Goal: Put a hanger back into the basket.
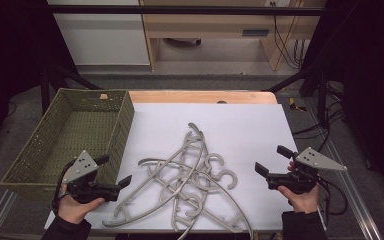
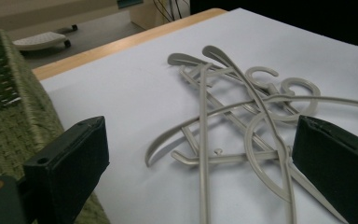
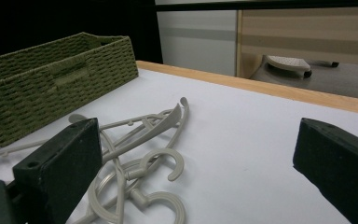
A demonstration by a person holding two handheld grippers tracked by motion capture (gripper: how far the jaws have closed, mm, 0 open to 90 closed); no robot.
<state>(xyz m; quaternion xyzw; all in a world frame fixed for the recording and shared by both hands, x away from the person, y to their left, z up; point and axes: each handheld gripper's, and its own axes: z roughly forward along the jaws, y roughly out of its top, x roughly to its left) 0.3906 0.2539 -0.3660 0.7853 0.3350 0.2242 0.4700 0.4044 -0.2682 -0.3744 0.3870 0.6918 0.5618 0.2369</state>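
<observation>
A tangle of grey plastic hangers (image 1: 190, 182) lies on the white sheet (image 1: 250, 125) in the middle of the table, hooks and arms crossed over one another; the green woven basket (image 1: 35, 150) stands at the sheet's left edge, and as far as the high view shows its inside, nothing lies in it. Judging by that, the work of clearing the hangers into the basket has not begun: every hanger seen is on the sheet, none is lifted, none is gripped.

The left gripper (image 1: 114, 172) sits low at the near left, just beside the basket's near corner and close to the left end of the pile; its jaws stand wide apart with nothing between them, and the left gripper view looks across the hangers (image 2: 242, 121) with the basket (image 2: 9, 102) at its left. The right gripper (image 1: 270, 160) is held near the pile's right side, apart from it, jaws likewise spread wide and empty; its view shows hooks (image 3: 158, 163) lying ahead on the sheet and the basket (image 3: 51, 84) beyond.

What is left, then, is seemingly all of it: picking one hanger out of the tangle, freeing it from the others, carrying it over the basket's rim, and repeating until the sheet is bare; the interlocked hooks look likely to drag neighbours along.
</observation>
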